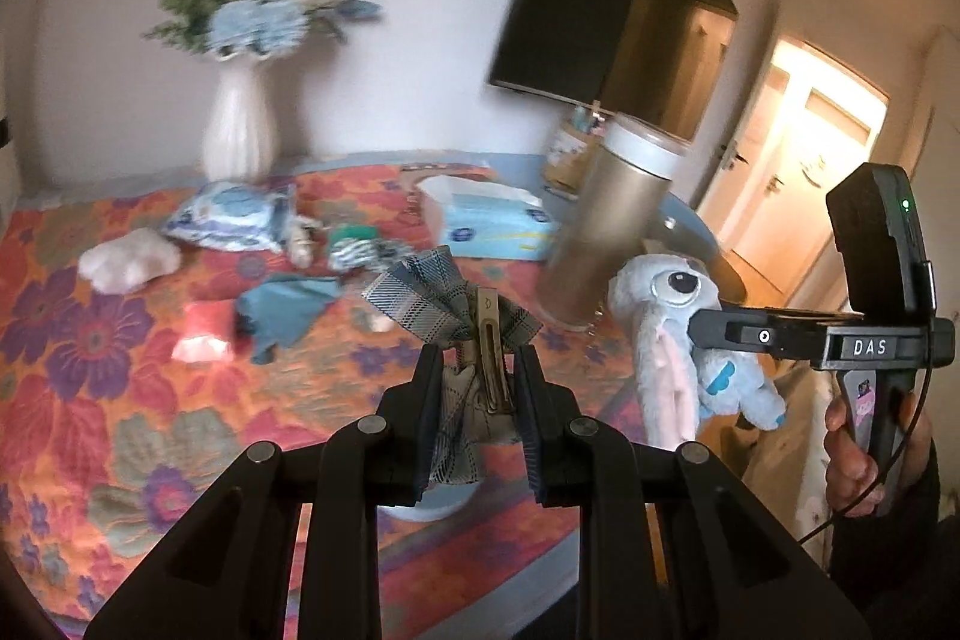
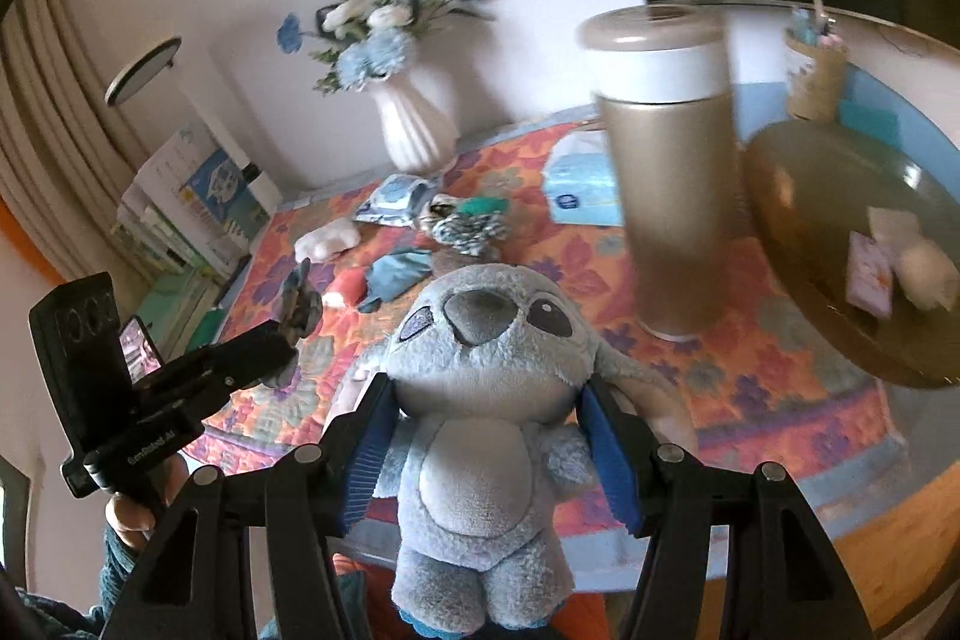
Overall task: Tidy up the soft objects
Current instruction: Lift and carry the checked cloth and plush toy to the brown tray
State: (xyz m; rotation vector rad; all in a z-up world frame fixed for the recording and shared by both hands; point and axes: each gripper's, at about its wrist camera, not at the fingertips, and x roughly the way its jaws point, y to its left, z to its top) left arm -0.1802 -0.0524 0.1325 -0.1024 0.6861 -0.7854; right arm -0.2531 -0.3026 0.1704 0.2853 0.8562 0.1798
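My left gripper (image 1: 477, 370) is shut on a plaid fabric bow hair clip (image 1: 444, 304) and holds it above the floral tablecloth (image 1: 120, 400). The clip also shows in the right wrist view (image 2: 300, 307). My right gripper (image 2: 486, 394) is shut on a grey-blue plush toy (image 2: 486, 340) by its neck, held above the table's front edge. The plush also shows in the left wrist view (image 1: 672, 334), at the right. Loose soft things lie further back: a white fluffy piece (image 1: 129, 259), a teal cloth (image 1: 288, 307), a striped scrunchie (image 1: 354, 250), a pink item (image 1: 201, 334).
A gold cylinder with white band (image 2: 672, 172) stands mid-table. A brown bowl (image 2: 840, 232) holding small items sits at right. A white vase of blue flowers (image 1: 240, 130), a tissue pack (image 1: 492, 220), a wipes packet (image 1: 234, 217) and a pen cup (image 2: 816, 70) stand at the back.
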